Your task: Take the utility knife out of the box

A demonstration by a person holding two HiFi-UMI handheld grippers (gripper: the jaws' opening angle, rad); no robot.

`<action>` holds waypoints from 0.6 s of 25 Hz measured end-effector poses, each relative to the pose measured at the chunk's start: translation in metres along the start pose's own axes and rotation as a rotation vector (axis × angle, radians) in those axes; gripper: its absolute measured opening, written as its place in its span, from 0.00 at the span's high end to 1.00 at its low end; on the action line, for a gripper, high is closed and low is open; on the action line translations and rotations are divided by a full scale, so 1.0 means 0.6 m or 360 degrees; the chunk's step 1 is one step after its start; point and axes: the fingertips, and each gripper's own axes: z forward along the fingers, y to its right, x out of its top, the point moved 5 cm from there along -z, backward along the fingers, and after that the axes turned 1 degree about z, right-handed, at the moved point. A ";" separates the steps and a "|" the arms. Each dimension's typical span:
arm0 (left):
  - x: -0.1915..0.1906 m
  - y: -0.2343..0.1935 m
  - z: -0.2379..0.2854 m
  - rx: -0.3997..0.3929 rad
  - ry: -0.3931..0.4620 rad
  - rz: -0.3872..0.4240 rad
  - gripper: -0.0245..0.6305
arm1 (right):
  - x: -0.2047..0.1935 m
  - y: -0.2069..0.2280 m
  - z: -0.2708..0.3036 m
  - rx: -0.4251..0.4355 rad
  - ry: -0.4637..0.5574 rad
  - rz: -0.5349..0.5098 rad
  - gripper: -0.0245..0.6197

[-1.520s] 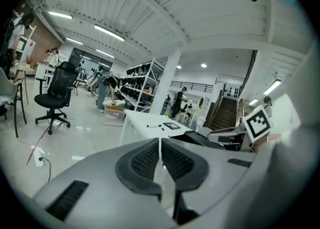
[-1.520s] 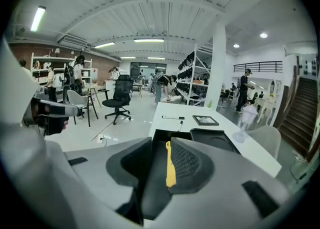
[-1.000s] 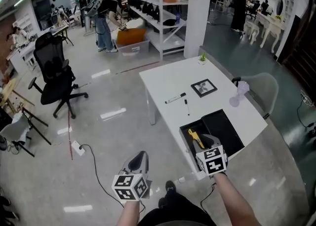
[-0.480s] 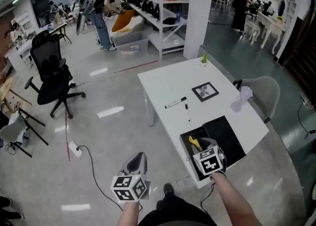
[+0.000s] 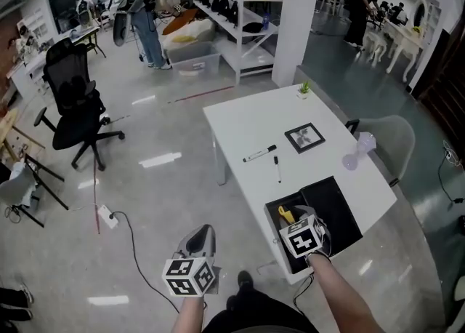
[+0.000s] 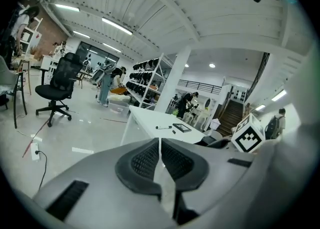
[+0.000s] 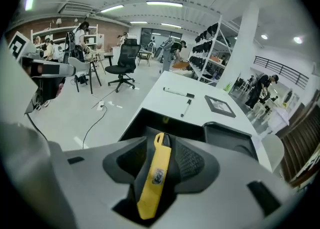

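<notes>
A yellow utility knife (image 7: 155, 173) lies lengthwise between the jaws of my right gripper (image 7: 161, 145), its tip sticking out past them. These jaws have just been opening; dark gaps show on both sides of the knife, so the pads stand off it. Below them is the open black box (image 7: 150, 118). In the head view the right gripper (image 5: 293, 219) hangs over the box (image 5: 276, 198) at the table's near edge, with the knife (image 5: 285, 214) showing ahead of it. My left gripper (image 5: 205, 234) hovers over the floor, left of the table, its jaws (image 6: 160, 145) shut on nothing.
The box lid (image 5: 333, 204) lies right of the box. On the white table (image 5: 240, 121) are two markers (image 5: 259, 153), a framed picture (image 5: 304, 136) and a small plant (image 5: 304, 90). A grey chair (image 5: 396, 135) stands at right, an office chair (image 5: 73, 99) and a floor cable (image 5: 134, 251) at left.
My right gripper has sunk toward the open box with the knife between its jaws. The left gripper has shifted slightly over the floor.
</notes>
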 end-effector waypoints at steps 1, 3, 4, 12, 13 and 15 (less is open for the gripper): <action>-0.002 -0.001 0.003 0.0002 -0.0002 -0.0006 0.93 | 0.000 0.000 0.003 -0.0003 -0.0012 -0.0010 0.69; -0.004 -0.002 0.006 0.0005 -0.0003 -0.0014 0.93 | 0.000 -0.001 0.010 -0.0017 -0.0043 -0.0044 0.68; -0.004 -0.003 0.008 0.0006 -0.0004 -0.0019 0.93 | 0.000 -0.003 0.013 -0.0026 -0.0070 -0.0067 0.68; -0.005 -0.013 0.019 0.0027 -0.0010 -0.0054 0.93 | 0.003 -0.006 0.040 -0.0044 -0.0279 -0.0228 0.63; -0.005 -0.015 0.020 0.0029 -0.0010 -0.0058 0.93 | 0.004 -0.007 0.045 -0.0043 -0.0300 -0.0251 0.63; -0.006 -0.018 0.020 0.0034 -0.0009 -0.0066 0.93 | 0.006 -0.010 0.052 -0.0049 -0.0343 -0.0288 0.63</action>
